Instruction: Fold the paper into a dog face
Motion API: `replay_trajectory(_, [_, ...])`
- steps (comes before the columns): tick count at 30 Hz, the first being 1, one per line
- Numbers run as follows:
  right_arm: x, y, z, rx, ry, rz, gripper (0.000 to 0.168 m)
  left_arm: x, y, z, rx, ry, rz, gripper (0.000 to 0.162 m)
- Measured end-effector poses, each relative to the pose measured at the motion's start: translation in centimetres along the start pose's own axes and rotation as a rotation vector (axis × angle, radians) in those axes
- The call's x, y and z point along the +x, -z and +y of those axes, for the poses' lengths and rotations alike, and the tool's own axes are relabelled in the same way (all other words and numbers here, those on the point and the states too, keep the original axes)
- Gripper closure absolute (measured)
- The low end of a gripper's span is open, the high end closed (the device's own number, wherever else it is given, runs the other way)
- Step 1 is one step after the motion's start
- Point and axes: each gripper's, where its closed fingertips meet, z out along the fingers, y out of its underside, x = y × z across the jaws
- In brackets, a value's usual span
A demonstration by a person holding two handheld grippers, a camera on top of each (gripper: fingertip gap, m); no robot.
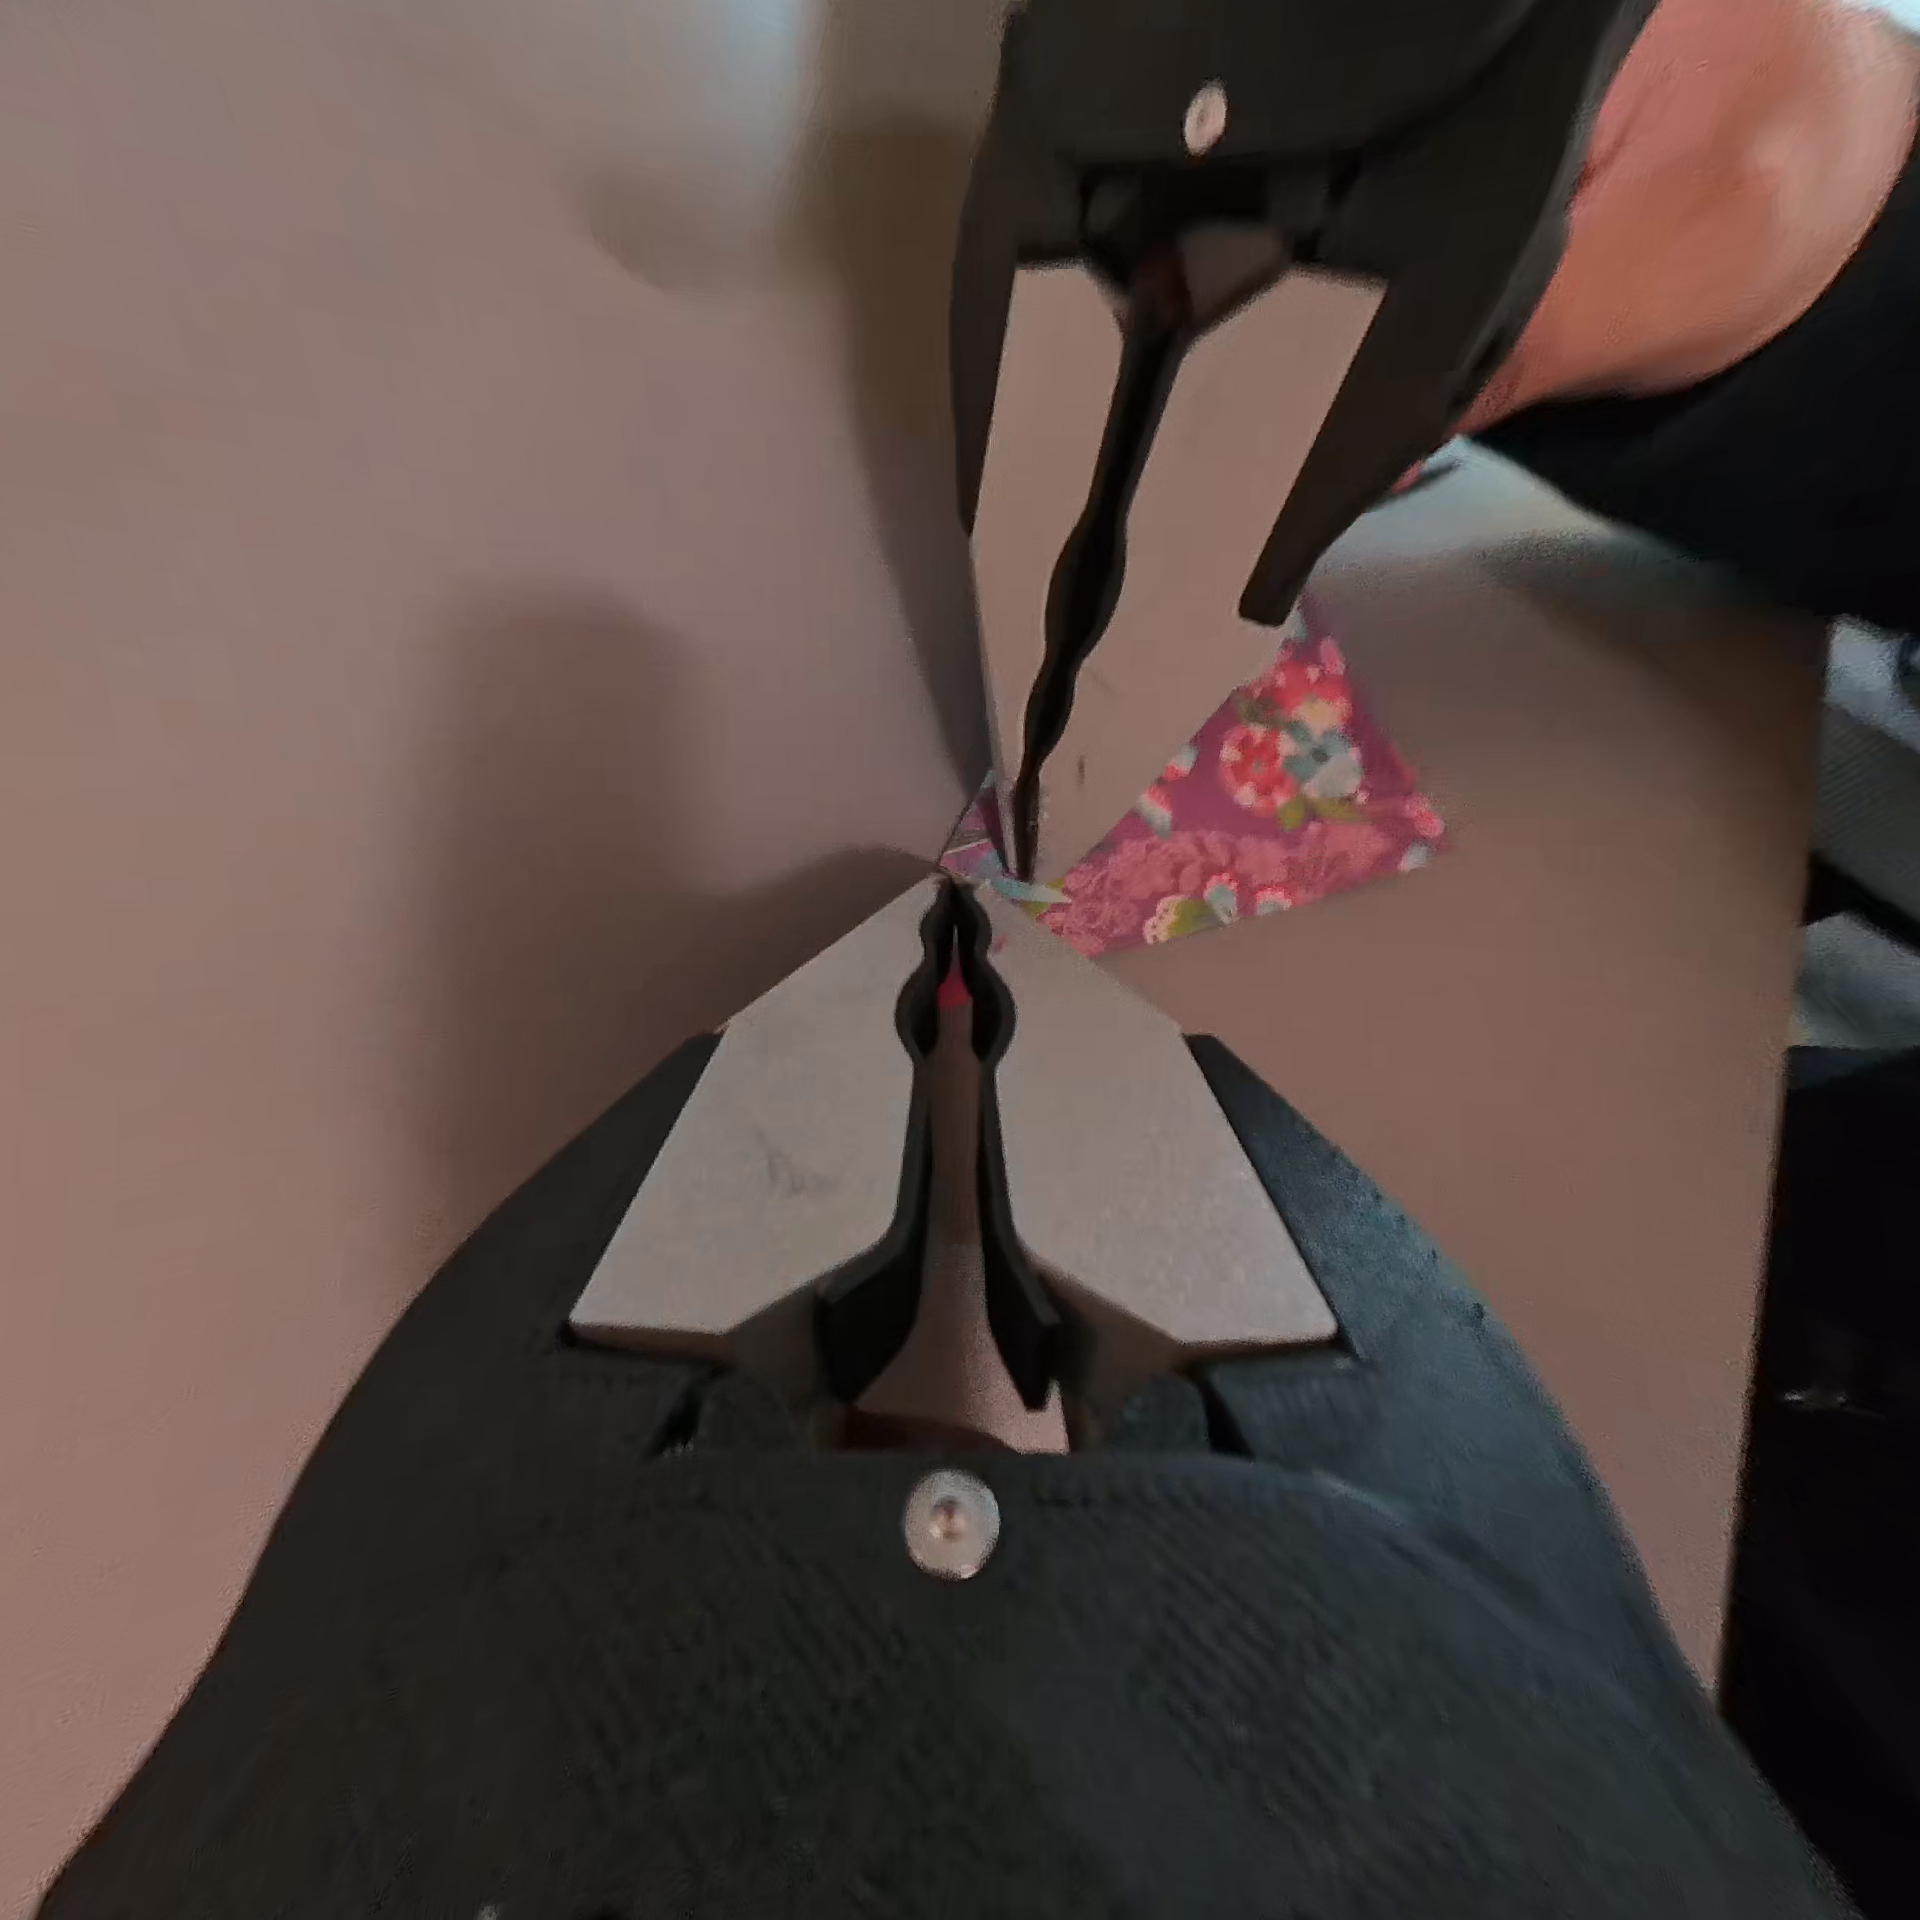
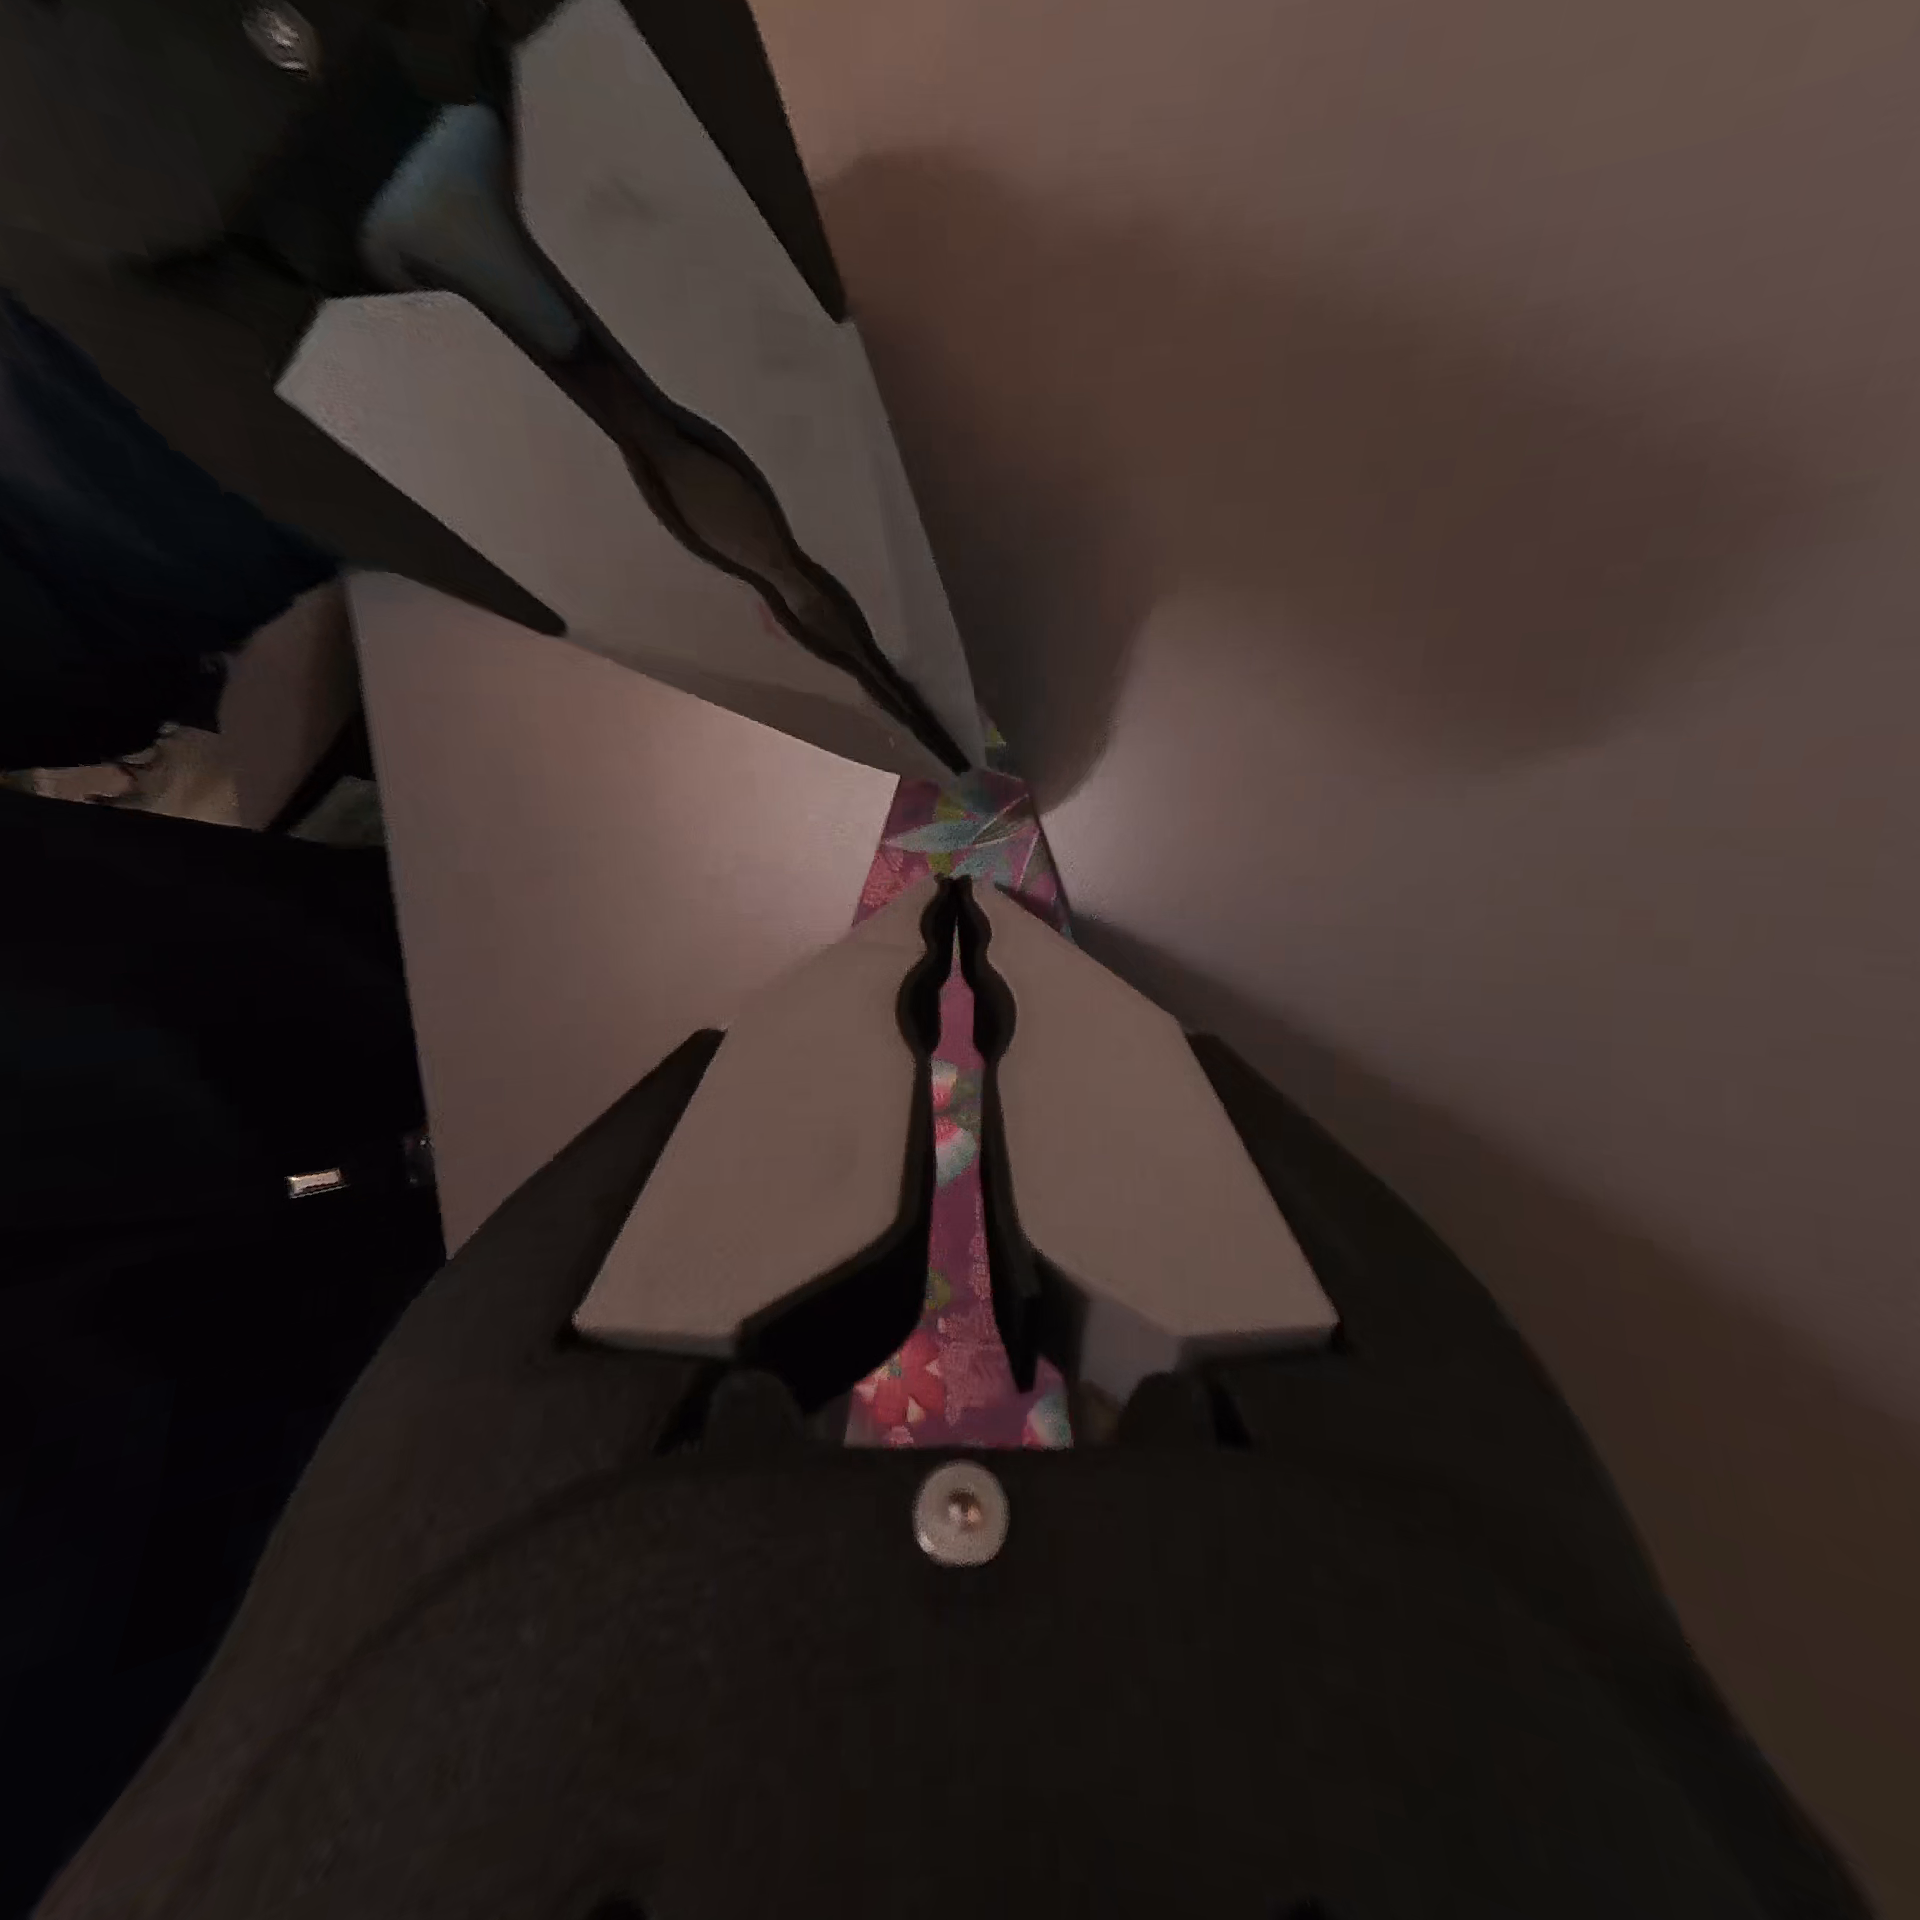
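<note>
- The paper (image 1: 1257, 831), purple with a pink and teal flower print, lies on the pale counter (image 1: 364, 520) right of centre in the left wrist view, already folded to a pointed shape; its tip reaches to the centre of the frame.
- The left tool (image 1: 948, 902) comes up from the bottom of its own view with its jaws drawn together. Its tips sit at the paper's point, but whether paper is actually nipped between them I cannot tell.
- The right tool (image 1: 1023, 831) enters from the top of that frame, held by a hand (image 1: 1714, 239) at upper right. Its jaws are closed too, the tips meeting the same corner of paper.
- In the right wrist view, the right tool (image 2: 961, 896) rises from the bottom with the paper (image 2: 961, 821) under and just beyond its narrow tips, and the left tool (image 2: 961, 758) slants in from upper left to the far end of the small folded corner.
- Judged from this, a small flap fold is in hand, likely an ear or the nose tip, with both tools working one corner.
- The next move calls for one tool to pin the body flat while the other presses the crease down, with light force so the paper does not slide or tear.
</note>
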Motion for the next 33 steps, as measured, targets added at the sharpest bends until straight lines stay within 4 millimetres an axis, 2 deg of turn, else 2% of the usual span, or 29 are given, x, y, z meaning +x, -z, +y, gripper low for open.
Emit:
replay_trajectory(3, [0.0, -0.1, -0.1, 0.052, -0.025, -0.044, 0.168, -0.6, 1.9, -0.5, 0.056, 0.079, 0.023, 0.162])
replay_trajectory(6, [0.0, 0.1, -0.1, 0.093, -0.043, -0.083, 0.168, -1.7, 2.9, 0.6, 0.043, 0.154, 0.008, 0.162])
replay_trajectory(8, [0.1, 0.1, 0.0, 0.109, -0.046, -0.093, 0.168, -1.9, 2.8, 0.8, 0.057, 0.240, 0.026, 0.162])
replay_trajectory(11, [0.1, 0.1, 0.0, 0.113, -0.041, -0.095, 0.168, -0.9, 1.9, 0.7, 0.064, 0.394, 0.113, 0.162])
replay_trajectory(15, [0.2, 0.3, 0.2, 0.108, -0.027, -0.075, 0.168, -0.8, 0.7, 1.5, -0.005, 0.566, 0.105, 0.162])
replay_trajectory(22, [0.6, 0.6, 0.2, 0.112, -0.027, -0.061, 0.168, -1.4, 1.7, -0.7, 0.097, 0.741, 0.091, 0.161])
replay_trajectory(25, [0.6, 0.6, 0.3, 0.115, -0.028, -0.062, 0.168, -1.3, 1.3, -0.8, 0.097, 0.790, 0.100, 0.133])
replay_trajectory(27, [0.6, 0.6, 0.3, 0.116, -0.026, -0.061, 0.168, -1.6, 1.1, -0.5, 0.090, 0.765, 0.046, 0.114])
replay_trajectory(33, [0.6, 0.6, 0.3, 0.118, -0.033, -0.065, 0.168, -0.6, 0.6, -0.3, 0.045, 0.744, 0.031, 0.117])
